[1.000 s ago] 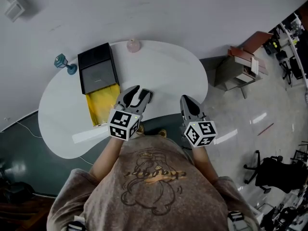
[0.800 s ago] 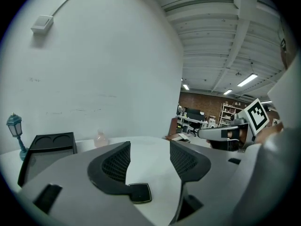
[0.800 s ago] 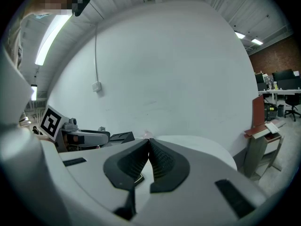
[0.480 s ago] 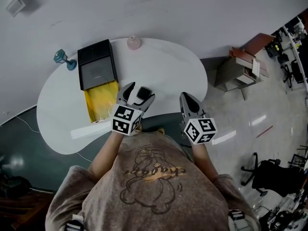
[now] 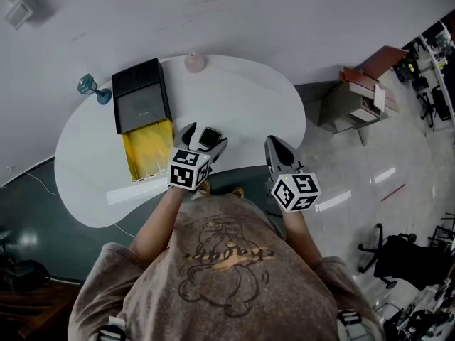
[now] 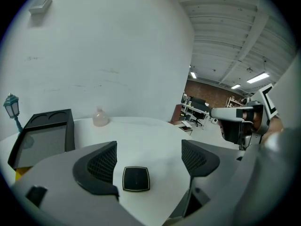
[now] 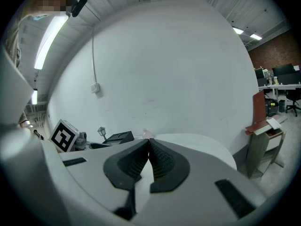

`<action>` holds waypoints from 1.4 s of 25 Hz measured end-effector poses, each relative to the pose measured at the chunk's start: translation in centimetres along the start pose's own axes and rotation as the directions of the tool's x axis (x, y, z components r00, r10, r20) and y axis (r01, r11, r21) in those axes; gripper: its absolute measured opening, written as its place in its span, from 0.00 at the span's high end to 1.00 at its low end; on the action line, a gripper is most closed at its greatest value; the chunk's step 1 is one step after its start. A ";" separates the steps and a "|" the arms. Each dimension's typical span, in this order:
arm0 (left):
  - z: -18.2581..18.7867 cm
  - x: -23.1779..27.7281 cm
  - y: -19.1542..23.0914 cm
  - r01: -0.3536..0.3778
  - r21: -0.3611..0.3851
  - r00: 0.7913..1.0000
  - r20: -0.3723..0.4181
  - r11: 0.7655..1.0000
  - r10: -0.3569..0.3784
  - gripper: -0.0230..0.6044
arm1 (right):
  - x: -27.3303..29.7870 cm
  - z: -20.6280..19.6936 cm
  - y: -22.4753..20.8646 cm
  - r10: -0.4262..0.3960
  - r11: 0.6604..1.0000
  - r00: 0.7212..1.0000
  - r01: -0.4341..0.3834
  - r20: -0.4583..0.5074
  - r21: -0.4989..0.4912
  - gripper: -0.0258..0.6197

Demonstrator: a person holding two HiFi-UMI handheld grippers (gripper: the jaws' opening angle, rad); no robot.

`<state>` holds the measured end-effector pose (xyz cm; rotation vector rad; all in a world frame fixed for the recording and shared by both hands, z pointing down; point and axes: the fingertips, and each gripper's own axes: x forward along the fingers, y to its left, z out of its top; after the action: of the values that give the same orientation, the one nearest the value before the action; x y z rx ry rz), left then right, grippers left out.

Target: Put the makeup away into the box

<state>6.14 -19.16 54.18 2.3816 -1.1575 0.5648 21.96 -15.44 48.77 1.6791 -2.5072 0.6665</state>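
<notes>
A small black square makeup compact point(image 6: 136, 179) lies flat on the white table point(image 5: 242, 98), between the jaws of my left gripper point(image 6: 148, 160). The jaws are opening and stand wide, with both pads clear of the compact. In the head view the compact point(image 5: 208, 138) sits just right of the open box point(image 5: 142, 101), which has a black lid and a yellow inside point(image 5: 148, 151). My left gripper point(image 5: 202, 139) is low over the table's near edge. My right gripper point(image 5: 279, 150) hovers off to the right, shut with nothing between its jaws point(image 7: 149, 161).
A pink bottle point(image 5: 194, 62) stands at the table's far edge. A small teal lamp figure point(image 5: 90, 87) stands at the far left, beside the box. A brown side cabinet point(image 5: 355, 98) stands on the floor to the right of the table.
My left gripper has sunk toward the table and its jaws have spread wide, letting go of the compact, which now rests on the table. The right gripper has kept still.
</notes>
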 end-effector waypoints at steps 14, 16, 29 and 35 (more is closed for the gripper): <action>-5.5 4.4 1.4 -0.050 0.025 0.989 -0.137 0.998 0.052 0.30 | -1.2 -1.0 -2.1 -0.032 0.999 0.999 0.033 -0.020 0.026 0.96; -6.3 4.8 1.7 -0.053 0.027 0.985 -0.160 0.998 0.056 0.30 | -1.3 -1.1 -2.3 -0.039 0.999 0.999 0.040 -0.022 0.027 0.96; -10.0 6.7 2.7 -0.090 0.041 0.971 -0.219 0.995 0.097 0.30 | -2.4 -2.1 -3.3 -0.069 0.997 0.997 0.071 -0.044 0.032 0.96; -10.8 7.0 3.0 -0.098 0.042 0.968 -0.228 0.994 0.105 0.30 | -2.7 -2.5 -3.5 -0.084 0.996 0.995 0.086 -0.052 0.035 0.96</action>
<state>5.87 -19.42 67.39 2.2188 -1.1784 0.8734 25.71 -13.24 51.36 1.7469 -2.3895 0.7425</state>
